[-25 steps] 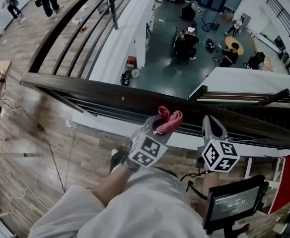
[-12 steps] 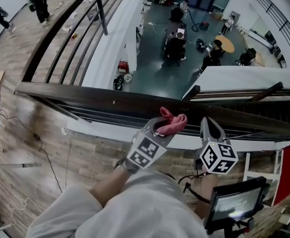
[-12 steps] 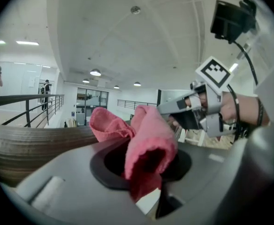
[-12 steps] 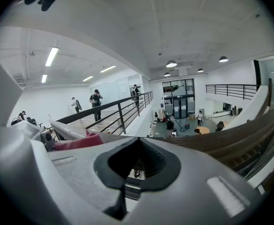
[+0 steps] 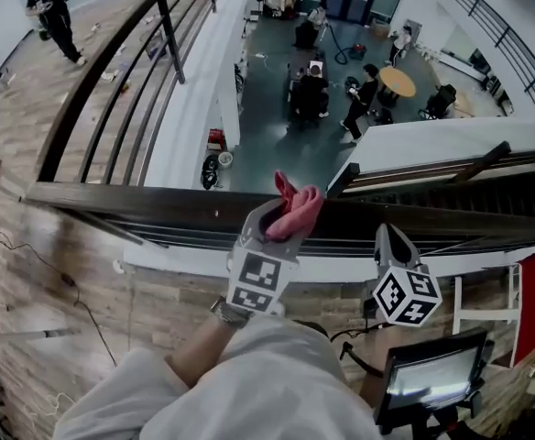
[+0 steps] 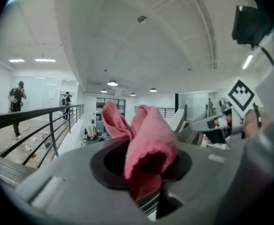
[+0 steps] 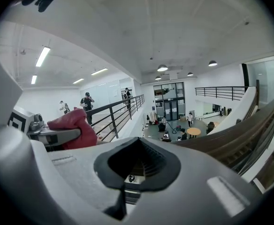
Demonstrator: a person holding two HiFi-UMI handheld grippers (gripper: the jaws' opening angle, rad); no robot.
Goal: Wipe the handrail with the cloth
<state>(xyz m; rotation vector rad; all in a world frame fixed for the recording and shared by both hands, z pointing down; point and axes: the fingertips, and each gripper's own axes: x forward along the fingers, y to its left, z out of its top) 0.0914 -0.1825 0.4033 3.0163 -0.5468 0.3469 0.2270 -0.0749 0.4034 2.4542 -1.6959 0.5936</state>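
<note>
1. The left gripper (image 5: 283, 224) has its jaws clamped on the cloth (image 5: 295, 211). In the left gripper view the pink cloth (image 6: 146, 137) fills the hollow between the dark pads, and two folds stand up out of it.
2. The right gripper (image 5: 388, 235) has its jaws together with nothing between them. In the right gripper view, only the lower floor shows through the small hollow of its pads (image 7: 138, 165).
3. The handrail (image 5: 148, 200) is a dark wooden bar. Its long axis runs from the person's left to the right, across the front of both grippers.
4. In the head view the cloth lies over the top of the handrail, near the middle of the visible length. I cannot tell whether it touches the wood or hangs just above it.
5. The left gripper points away from the person, so its tips cross the handrail almost at a right angle.
6. The right gripper is just beside the left one, on its right, with its tips at the near edge of the handrail (image 7: 231, 130).
7. In my judgement the left gripper is the one to wipe: the cloth must press down on the top of the rail and then slide sideways along its long axis, not forward.
</note>
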